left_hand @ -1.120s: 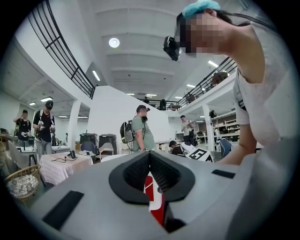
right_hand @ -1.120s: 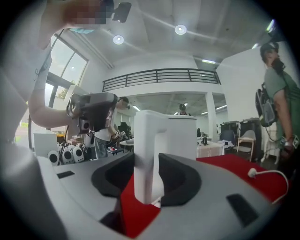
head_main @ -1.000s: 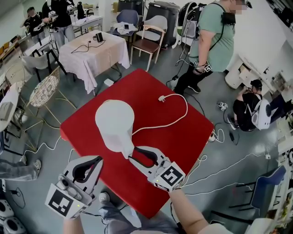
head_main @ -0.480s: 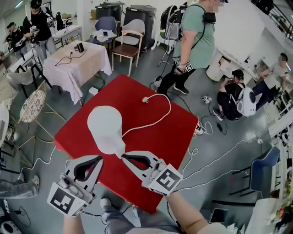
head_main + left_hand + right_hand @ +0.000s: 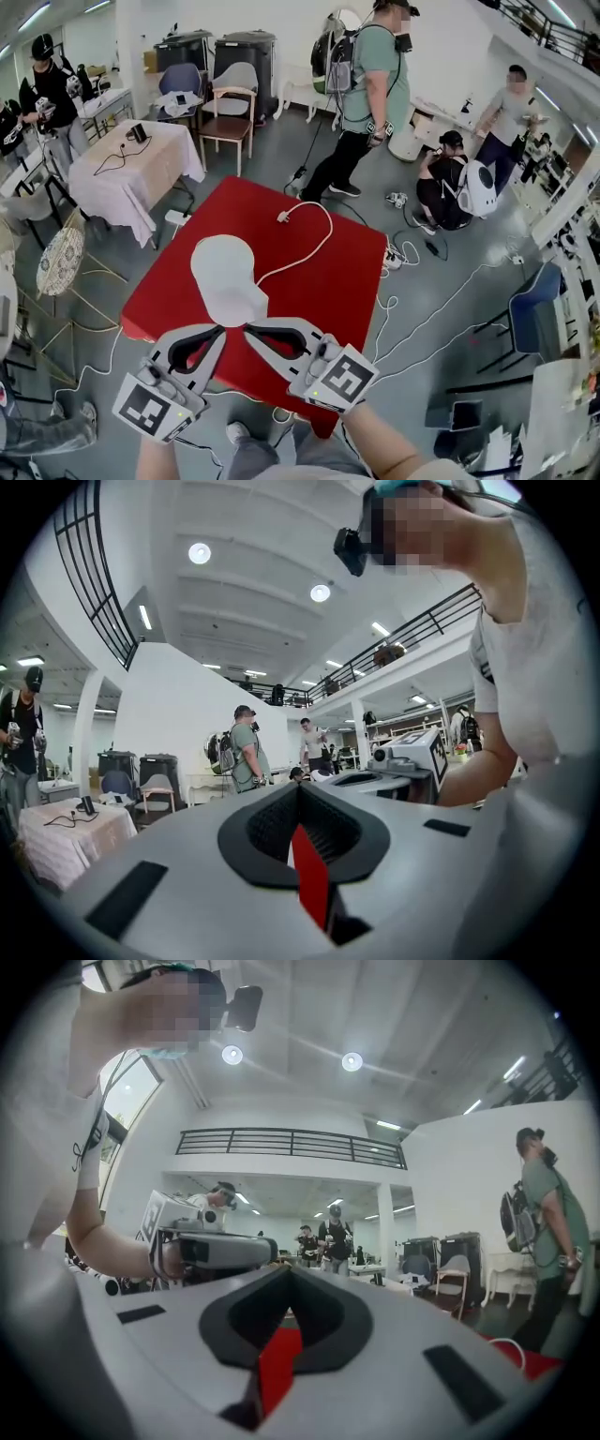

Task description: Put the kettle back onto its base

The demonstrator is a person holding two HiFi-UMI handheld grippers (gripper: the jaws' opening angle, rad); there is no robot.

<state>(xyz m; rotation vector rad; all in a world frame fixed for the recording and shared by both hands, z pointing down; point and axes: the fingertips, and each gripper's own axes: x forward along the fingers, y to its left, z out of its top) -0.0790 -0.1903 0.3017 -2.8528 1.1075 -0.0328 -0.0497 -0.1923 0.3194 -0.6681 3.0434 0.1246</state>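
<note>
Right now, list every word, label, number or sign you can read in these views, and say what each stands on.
No words, brands or numbers can be read in any view.
White cube on the left gripper: black-and-white square marker, a pattern, no text.
White cube on the right gripper: same kind of marker, no text.

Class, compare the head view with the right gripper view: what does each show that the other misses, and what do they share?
Head view only: the white kettle in full outline on the red table, the plug of the white cord, and the draped side table. Right gripper view only: two round ceiling lights overhead. Shared: the right tongs, shut and empty, the left tongs beside them, the red table, the white cord and the person in the green shirt.
</note>
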